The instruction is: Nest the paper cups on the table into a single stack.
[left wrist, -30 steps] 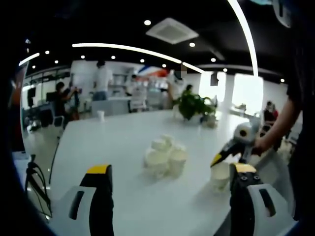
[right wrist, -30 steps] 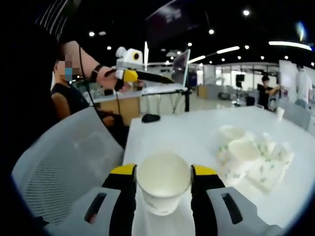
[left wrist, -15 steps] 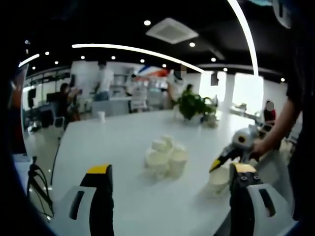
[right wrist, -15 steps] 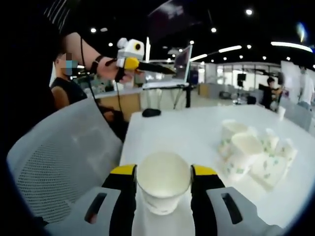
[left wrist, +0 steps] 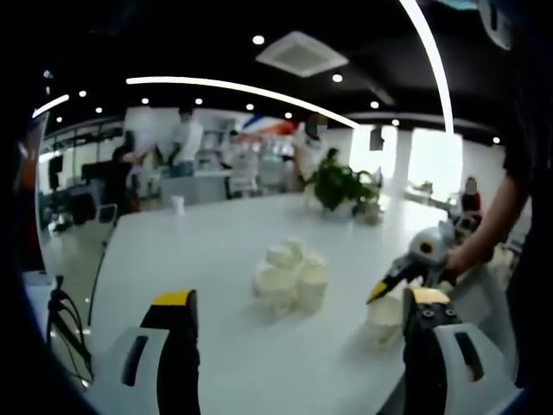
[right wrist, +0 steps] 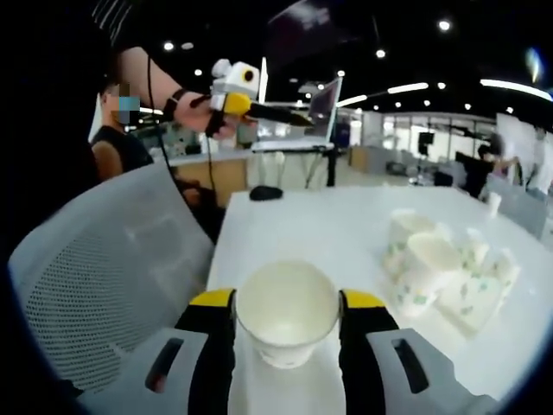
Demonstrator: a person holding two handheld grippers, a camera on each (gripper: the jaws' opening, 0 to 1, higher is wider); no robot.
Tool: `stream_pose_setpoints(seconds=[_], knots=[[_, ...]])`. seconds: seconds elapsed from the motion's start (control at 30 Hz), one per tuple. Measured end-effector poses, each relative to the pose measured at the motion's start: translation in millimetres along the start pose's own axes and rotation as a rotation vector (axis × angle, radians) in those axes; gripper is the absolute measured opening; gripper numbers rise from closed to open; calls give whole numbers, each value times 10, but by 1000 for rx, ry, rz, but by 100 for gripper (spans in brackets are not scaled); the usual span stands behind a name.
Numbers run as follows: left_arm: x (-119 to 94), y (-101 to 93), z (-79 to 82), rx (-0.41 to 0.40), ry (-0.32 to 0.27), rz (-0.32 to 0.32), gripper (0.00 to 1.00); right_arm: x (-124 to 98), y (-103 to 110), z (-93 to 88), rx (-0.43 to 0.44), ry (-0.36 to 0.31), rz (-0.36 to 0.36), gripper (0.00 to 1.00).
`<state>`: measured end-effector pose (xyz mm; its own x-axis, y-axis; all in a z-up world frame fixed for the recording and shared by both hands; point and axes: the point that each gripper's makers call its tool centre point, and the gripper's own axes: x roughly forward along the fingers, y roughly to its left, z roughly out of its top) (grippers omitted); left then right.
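The counter (right wrist: 311, 229) has a smooth, glossy white surface that mirrors the ceiling lights, the paper cup (right wrist: 287, 322) is matt off-white paper, the clustered cups (right wrist: 441, 272) are matt printed paper, and the chair back (right wrist: 104, 277) is white perforated mesh.

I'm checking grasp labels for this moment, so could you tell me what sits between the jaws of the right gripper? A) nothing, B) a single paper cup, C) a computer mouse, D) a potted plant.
B: in the right gripper view, a single paper cup sits upright between the jaws of the right gripper, which press against its sides.
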<state>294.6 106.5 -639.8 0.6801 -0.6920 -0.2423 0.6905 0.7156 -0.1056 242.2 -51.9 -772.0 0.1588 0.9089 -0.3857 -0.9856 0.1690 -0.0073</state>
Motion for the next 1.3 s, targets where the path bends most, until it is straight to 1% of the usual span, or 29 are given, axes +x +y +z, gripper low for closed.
stream_pose_setpoints(seconds=[0.23,0.53,0.8,0.87,1.03,1.07,1.17,1.3], knots=[[23,-26,-1,1,1,-9,99,-16,7,-20,1,16,-3,45],[25,-18,15,1,-4,-7,99,-31,0,-22,17,19,-13,47],[26,-16,12,1,-3,-7,99,-54,-33,17,23,6,-39,58],[25,-11,20,0,-6,-6,99,-90,-40,59,29,-7,-46,59],[34,10,37,-4,-14,-5,99,-260,-124,219,53,-55,-104,61],[38,12,34,1,-13,-5,99,-335,-166,278,58,-76,-132,61],[52,-5,41,0,-18,-12,99,-452,-233,353,68,-103,-174,61],[73,-19,42,-6,-18,-16,99,-586,-289,357,69,-105,-212,60]])
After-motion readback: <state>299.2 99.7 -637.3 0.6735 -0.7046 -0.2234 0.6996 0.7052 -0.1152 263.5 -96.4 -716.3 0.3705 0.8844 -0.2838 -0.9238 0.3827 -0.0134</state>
